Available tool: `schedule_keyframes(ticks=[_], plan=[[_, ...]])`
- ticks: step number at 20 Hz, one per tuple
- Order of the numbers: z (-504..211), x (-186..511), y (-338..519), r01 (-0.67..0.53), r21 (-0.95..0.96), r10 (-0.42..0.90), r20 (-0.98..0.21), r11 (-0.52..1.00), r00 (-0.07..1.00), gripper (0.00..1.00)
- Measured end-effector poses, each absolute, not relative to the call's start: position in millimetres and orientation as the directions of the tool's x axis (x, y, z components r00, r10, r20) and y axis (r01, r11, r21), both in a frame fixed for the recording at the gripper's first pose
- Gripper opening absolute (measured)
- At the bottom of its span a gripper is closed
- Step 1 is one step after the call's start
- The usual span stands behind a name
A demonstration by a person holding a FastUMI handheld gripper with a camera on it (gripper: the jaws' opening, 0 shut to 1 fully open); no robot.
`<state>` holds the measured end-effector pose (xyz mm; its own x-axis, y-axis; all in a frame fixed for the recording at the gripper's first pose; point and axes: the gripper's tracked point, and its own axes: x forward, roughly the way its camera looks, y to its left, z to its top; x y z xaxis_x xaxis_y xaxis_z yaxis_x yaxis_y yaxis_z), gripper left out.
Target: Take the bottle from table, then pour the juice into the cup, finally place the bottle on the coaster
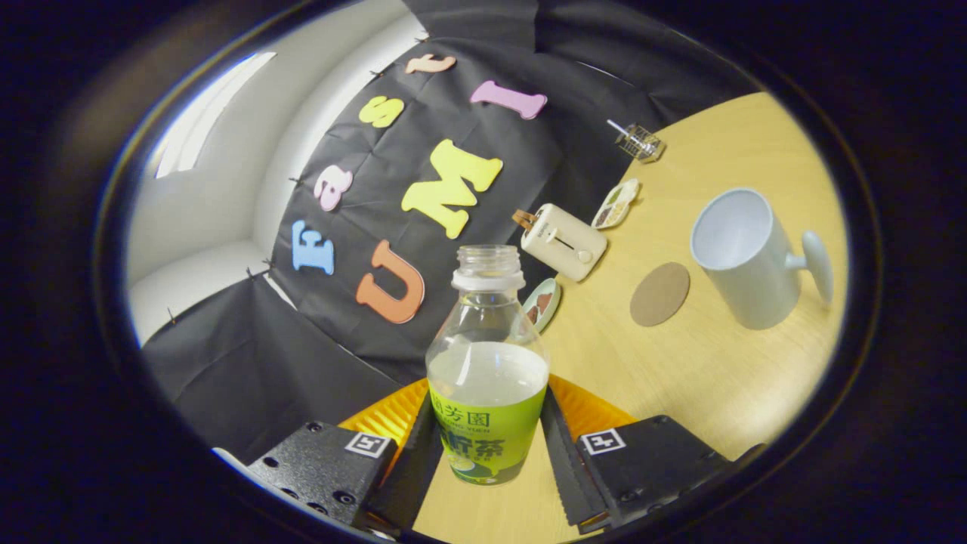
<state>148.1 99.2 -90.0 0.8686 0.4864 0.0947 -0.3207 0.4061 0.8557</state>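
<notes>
An uncapped clear bottle [487,378] with a green label and pale juice up to its shoulder sits between my fingers. My gripper [489,447] is shut on the bottle at label height, one finger pressing each side. The table slants across the view, so gripper and bottle are rolled relative to it. Whether the bottle's base touches the wood is hidden. A white cup [744,257] with a handle stands beyond the fingers to the right, its mouth open and nothing visible inside. A round brown coaster [659,294] lies flat between the bottle and the cup, nothing on it.
On the light wooden table [702,378], a cream toy toaster [563,242] stands by the black cloth wall. Two small plates [616,204] [542,304] lie near it. A small clear glass container [641,142] sits farther back.
</notes>
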Motion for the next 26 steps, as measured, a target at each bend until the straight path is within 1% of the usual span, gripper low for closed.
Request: schedule_keyframes(ticks=[5,10,12,15,18,21,26], plan=[[-81.4,158.2,91.0,-0.259,0.946,0.478,0.141,0.192,0.867,0.76],[-51.3,155.4,80.4,-0.32,0.946,0.476,0.26,0.049,0.84,0.76],[-37.5,158.4,72.0,-0.343,0.939,0.445,0.319,-0.027,0.837,0.76],[-30.2,161.0,63.7,-0.337,0.93,0.411,0.367,-0.147,0.835,0.76],[-31.0,166.8,61.7,-0.291,0.935,0.411,0.351,-0.203,0.841,0.76],[-19.1,168.6,57.2,-0.292,0.92,0.402,0.379,-0.263,0.833,0.76],[-15.9,176.0,47.0,-0.273,0.909,0.393,0.386,-0.314,0.835,0.76]])
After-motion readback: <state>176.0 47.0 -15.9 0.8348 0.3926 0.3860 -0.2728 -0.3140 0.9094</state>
